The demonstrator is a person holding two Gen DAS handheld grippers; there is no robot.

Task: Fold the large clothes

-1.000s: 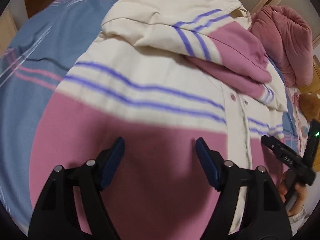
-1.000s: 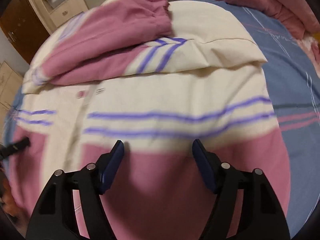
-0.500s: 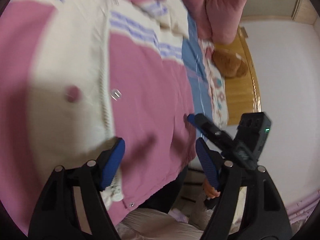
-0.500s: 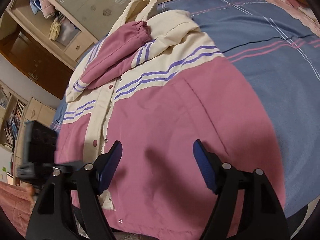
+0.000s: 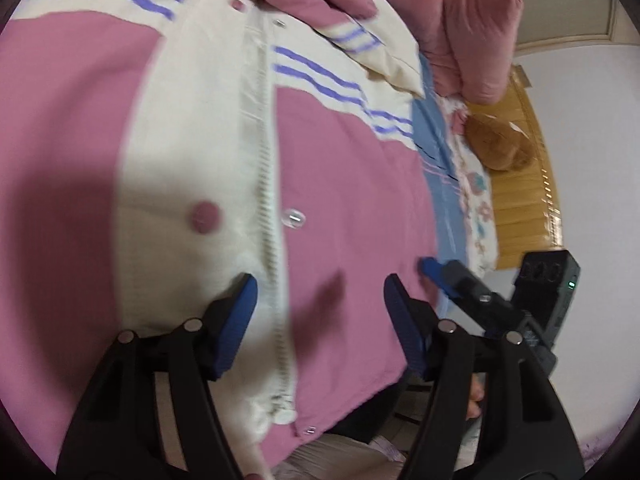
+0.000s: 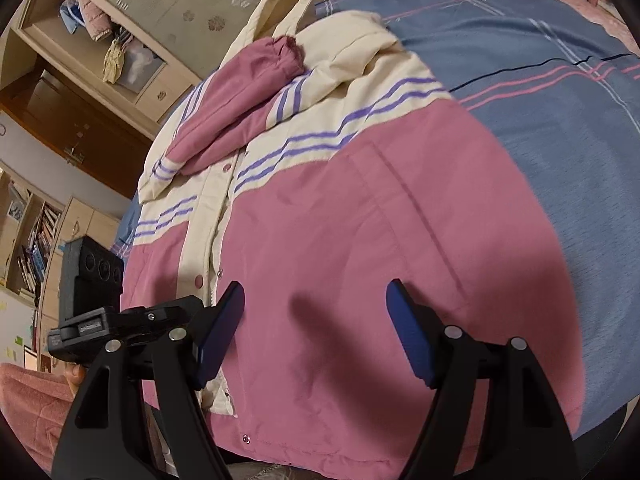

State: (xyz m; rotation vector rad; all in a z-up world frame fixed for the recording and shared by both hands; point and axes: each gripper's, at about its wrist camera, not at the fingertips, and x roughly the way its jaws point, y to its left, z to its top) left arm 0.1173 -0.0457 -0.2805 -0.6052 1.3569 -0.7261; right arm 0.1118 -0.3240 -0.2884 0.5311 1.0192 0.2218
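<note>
I hover both grippers over the jacket (image 6: 360, 240) spread across the frame — left gripper (image 5: 318, 312) narrowing, right gripper (image 6: 314, 332) apart, nothing between them. I should bite the hem (image 6: 320, 456) evenly at the lower edge — then lift.

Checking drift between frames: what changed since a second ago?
Both views swung from the jacket's striped chest down to its pink hem at the bed edge. The left hand-held gripper's jaws have just been closing, straddling the zipper without pinching it. Right hand-held gripper stays open, empty. Jacket unmoved, sleeves still folded.
</note>
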